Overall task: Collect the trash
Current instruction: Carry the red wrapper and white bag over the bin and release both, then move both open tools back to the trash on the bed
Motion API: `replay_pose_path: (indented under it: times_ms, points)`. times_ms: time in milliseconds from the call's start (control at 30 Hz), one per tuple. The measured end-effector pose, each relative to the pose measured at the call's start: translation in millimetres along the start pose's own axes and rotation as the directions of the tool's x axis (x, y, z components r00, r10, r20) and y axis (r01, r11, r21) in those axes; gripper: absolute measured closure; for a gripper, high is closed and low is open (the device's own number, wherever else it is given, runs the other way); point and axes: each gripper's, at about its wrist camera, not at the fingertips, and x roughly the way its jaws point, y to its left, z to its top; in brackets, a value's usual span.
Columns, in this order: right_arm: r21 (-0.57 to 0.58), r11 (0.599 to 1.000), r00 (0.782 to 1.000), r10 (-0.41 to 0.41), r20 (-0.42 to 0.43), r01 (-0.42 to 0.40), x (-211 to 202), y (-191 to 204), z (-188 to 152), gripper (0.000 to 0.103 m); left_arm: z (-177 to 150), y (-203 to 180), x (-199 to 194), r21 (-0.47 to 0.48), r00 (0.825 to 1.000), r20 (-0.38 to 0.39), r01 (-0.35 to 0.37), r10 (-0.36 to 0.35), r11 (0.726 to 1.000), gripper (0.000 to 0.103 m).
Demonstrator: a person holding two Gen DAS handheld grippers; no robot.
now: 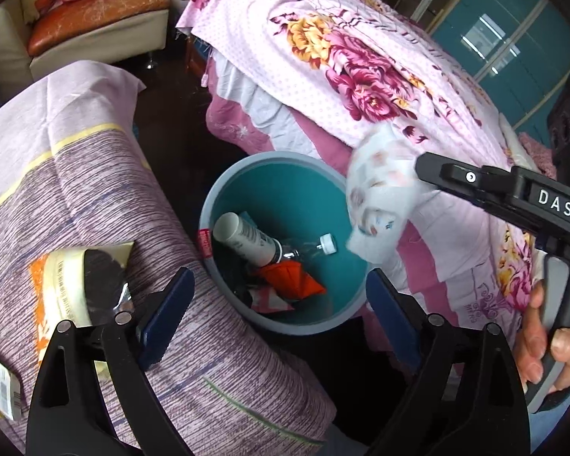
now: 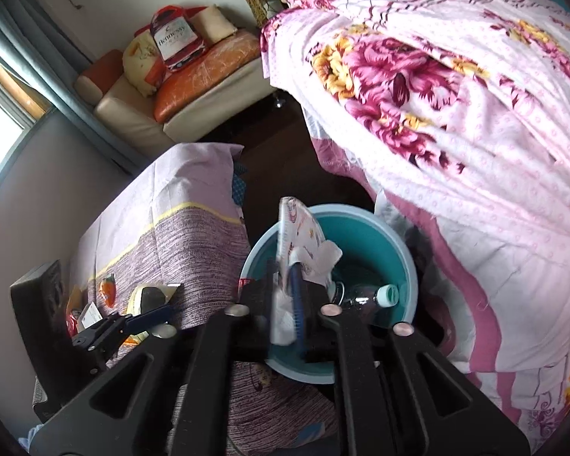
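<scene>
A grey bin with a teal inside (image 1: 285, 186) stands on the floor between two cloth-covered surfaces; it holds a white tube (image 1: 247, 239), a clear bottle (image 1: 311, 249) and an orange wrapper (image 1: 292, 277). My right gripper (image 1: 418, 169) is shut on a white patterned wrapper (image 1: 380, 205) and holds it over the bin's right rim; the wrapper also shows in the right wrist view (image 2: 304, 243) above the bin (image 2: 406, 266). My left gripper (image 1: 277, 296) is open and empty just above the bin's near edge. A torn yellow-and-black wrapper (image 1: 87, 285) lies on the striped cloth at left.
A striped purple cloth (image 1: 76, 190) covers the surface at left, with a small carton (image 1: 0, 387) at its near edge. A floral pink bedspread (image 1: 361, 57) covers the bed at right. A cream sofa with an orange cushion (image 1: 95, 11) stands beyond the dark floor.
</scene>
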Motion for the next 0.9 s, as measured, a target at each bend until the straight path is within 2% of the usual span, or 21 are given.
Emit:
replay_pose_path:
  times_ms: [33,167,333,633,733,900]
  points:
    - [-0.007,1.0,1.0,-0.007,0.008,0.007,-1.2,2.1,-0.6,0.046,-1.5,1.9,-3.1,-0.003,1.0,0.001,0.0,0.0,1.0,0.011]
    - [-0.014,1.0,1.0,-0.01,-0.005,0.01,-0.2,9.1,-3.6,0.032,-7.7,9.1,-15.1,-0.018,1.0,0.013,-0.005,0.005,1.0,0.011]
    - [-0.016,0.999,0.999,-0.034,-0.002,0.034,-5.9,20.4,-7.1,0.027,-19.4,19.9,-30.9,-0.041,1.0,0.026,-0.002,0.003,0.999,0.01]
    - [-0.064,0.998,0.999,-0.029,-0.021,0.027,-10.2,52.3,-17.9,0.025,-44.0,48.0,-63.0,-0.09,0.998,0.061,-0.025,0.031,0.996,0.01]
    - [-0.094,0.995,0.999,-0.027,-0.03,0.024,-9.8,69.3,-23.4,0.021,-54.3,62.1,-77.2,-0.114,0.996,0.081,-0.032,0.042,0.993,0.009]
    - [-0.155,0.988,0.998,-0.02,-0.059,0.01,-4.9,104.4,-31.6,0.02,-67.4,86.4,-95.7,-0.153,0.992,0.102,-0.053,0.069,0.987,0.009]
